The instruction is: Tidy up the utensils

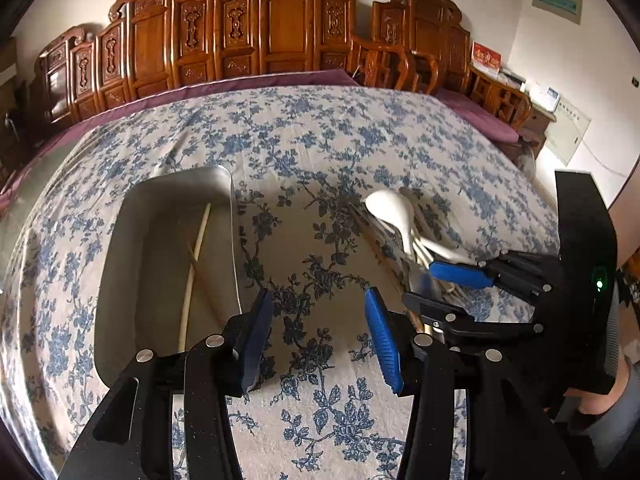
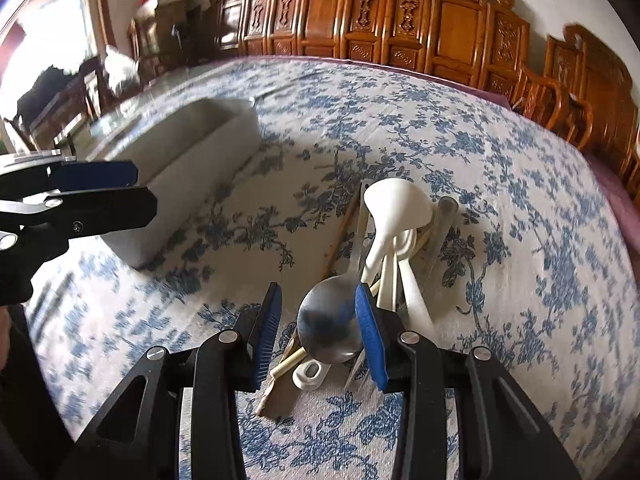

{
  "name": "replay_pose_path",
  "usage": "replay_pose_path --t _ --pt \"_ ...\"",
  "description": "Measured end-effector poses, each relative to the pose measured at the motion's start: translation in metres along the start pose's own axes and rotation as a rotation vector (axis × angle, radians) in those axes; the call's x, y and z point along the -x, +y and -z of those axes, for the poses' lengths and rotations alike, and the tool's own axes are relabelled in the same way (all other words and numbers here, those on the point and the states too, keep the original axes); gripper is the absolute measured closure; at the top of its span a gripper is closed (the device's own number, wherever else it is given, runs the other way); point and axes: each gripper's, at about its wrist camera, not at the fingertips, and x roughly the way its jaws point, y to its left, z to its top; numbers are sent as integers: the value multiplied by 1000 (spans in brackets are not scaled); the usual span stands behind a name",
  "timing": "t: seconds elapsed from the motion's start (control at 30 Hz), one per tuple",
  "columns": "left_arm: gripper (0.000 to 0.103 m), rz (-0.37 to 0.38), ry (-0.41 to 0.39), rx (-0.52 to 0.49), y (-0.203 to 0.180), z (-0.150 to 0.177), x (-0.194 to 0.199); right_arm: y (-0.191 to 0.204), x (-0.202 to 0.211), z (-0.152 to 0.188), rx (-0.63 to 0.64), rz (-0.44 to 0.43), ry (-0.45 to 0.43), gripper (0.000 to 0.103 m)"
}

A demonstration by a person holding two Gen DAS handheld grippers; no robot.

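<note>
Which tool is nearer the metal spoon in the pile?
Right. The right tool sits open over the metal spoon, its bowl between the pads. The left tool is off beside the metal tray.

Daylight from blown-out window (image 2: pixel 48 32) at left, soft shadows, heavy fisheye warp, motion blur lower-left in right view.

A table (image 1: pixel 320 128) under a white cloth with blue flowers carries everything. Toward its left side lies a metal tray (image 1: pixel 132 248), and two pale chopsticks (image 1: pixel 196 256) lie crossed inside it. Toward the right side lies a heap of utensils (image 2: pixel 384 264): white spoons (image 2: pixel 396 204), a steel spoon (image 2: pixel 328 320), chopsticks and forks, touching and overlapping one another.
</note>
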Motion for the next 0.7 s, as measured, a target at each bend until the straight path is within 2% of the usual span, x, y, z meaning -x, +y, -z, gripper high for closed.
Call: replay_pose_path --t 0.13,0.37,0.47,0.7 --pt "58 -12 17 -12 -2 3 -7 7 -6 0 59 63 3 62" --pt "58 -22 29 -13 -2 4 -13 -9 -11 3 24 66 28 62" --pt "58 -21 28 -24 -5 5 -13 -14 -7 3 13 58 21 72" --pt "58 -28 45 -46 -12 7 -21 -32 7 -4 -11 105 -8 80"
